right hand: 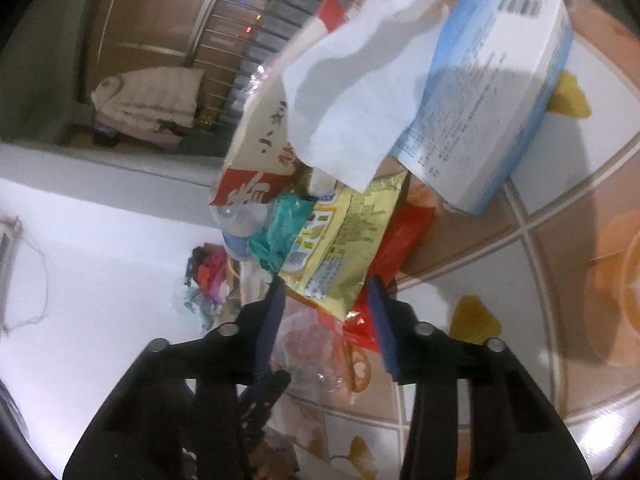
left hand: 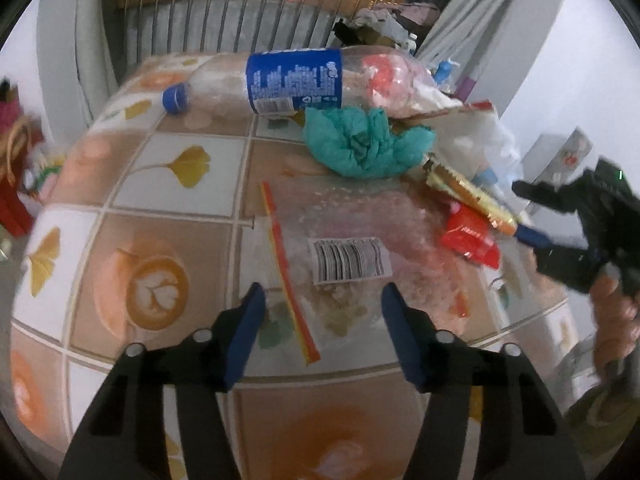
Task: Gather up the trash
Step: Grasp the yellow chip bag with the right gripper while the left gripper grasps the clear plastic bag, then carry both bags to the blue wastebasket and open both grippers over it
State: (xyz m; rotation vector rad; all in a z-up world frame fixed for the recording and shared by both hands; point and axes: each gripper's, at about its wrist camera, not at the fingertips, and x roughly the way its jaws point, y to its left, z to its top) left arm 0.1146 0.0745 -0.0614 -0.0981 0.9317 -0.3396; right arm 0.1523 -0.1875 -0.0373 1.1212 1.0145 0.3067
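Trash lies on a patterned table (left hand: 168,208). My left gripper (left hand: 323,312) is open, low over a clear zip bag (left hand: 344,240) with a barcode label and a red-yellow strip. Beyond it lie a teal crumpled bag (left hand: 364,142) and a clear bottle (left hand: 280,80) with a blue label. My right gripper (right hand: 326,304) is open, its fingers on either side of the end of a yellow snack wrapper (right hand: 344,248), with a red wrapper (right hand: 400,248) beside it. The right gripper also shows in the left wrist view (left hand: 532,236), at the yellow wrapper (left hand: 468,192).
A white and blue carton (right hand: 492,92), white paper (right hand: 360,80) and a red-and-tan paper bag (right hand: 256,168) lie in the pile. The table's edge runs close to the left gripper. A railing (left hand: 224,20) and clutter stand behind the table.
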